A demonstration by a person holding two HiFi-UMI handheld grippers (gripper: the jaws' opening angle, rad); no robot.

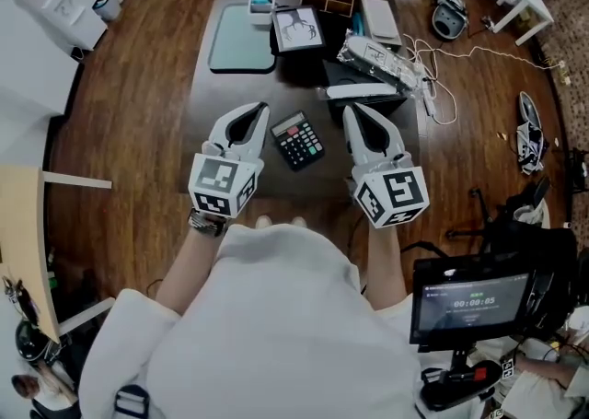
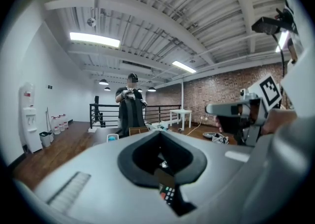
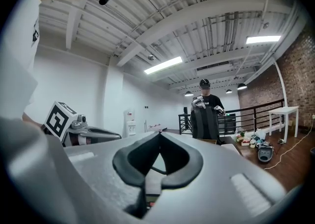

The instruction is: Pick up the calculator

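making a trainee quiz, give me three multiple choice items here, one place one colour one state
1. Where is the calculator? A held aloft B on the table between left gripper and right gripper C right of both grippers
2. Colour of the mat? A red B yellow C pale green
3. Right gripper's fingers? A shut, empty B shut on the calculator C wide open
Answers: B, it lies flat between them; C, it looks pale green; A, the fingers meet with nothing between.
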